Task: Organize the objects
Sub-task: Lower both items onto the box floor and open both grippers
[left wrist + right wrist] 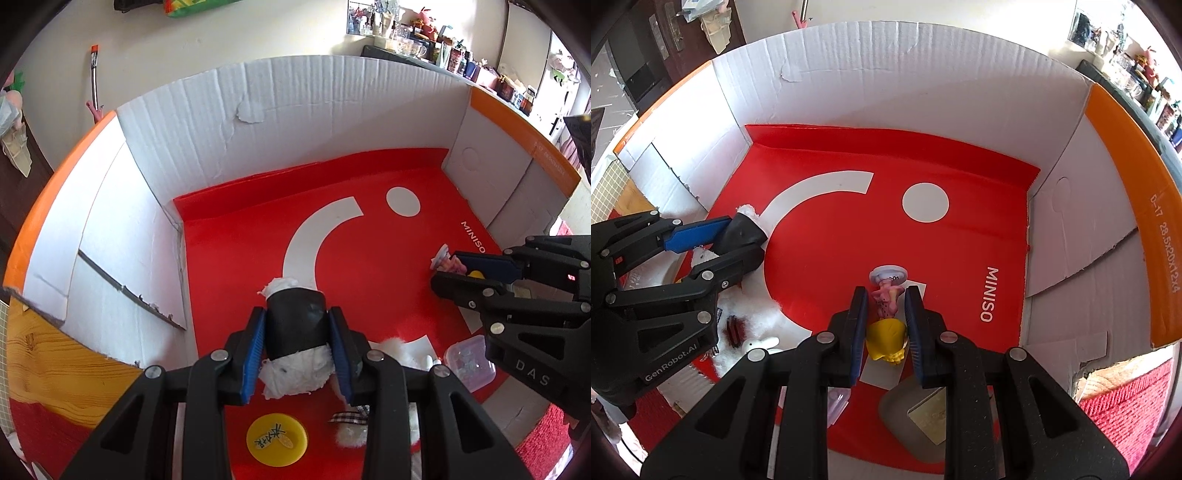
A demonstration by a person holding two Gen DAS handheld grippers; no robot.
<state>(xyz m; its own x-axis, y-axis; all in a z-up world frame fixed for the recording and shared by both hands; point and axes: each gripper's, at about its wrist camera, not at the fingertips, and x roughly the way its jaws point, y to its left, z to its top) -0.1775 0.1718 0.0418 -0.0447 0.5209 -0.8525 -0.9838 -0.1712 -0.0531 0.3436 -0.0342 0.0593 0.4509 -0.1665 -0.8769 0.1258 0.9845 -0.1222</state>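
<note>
Left tool (297, 328) clamped on fluffy black-and-white plush (295, 332); right tool (886, 314) clamped on glossy plastic figurine (888, 314).

Shelf items (436, 40) beyond the box (295, 110) wall: too small to identify. Grey case (916, 417) inside the box: partly covered by the right gripper (886, 317). Yellow disc (277, 437) characters: unreadable
</note>
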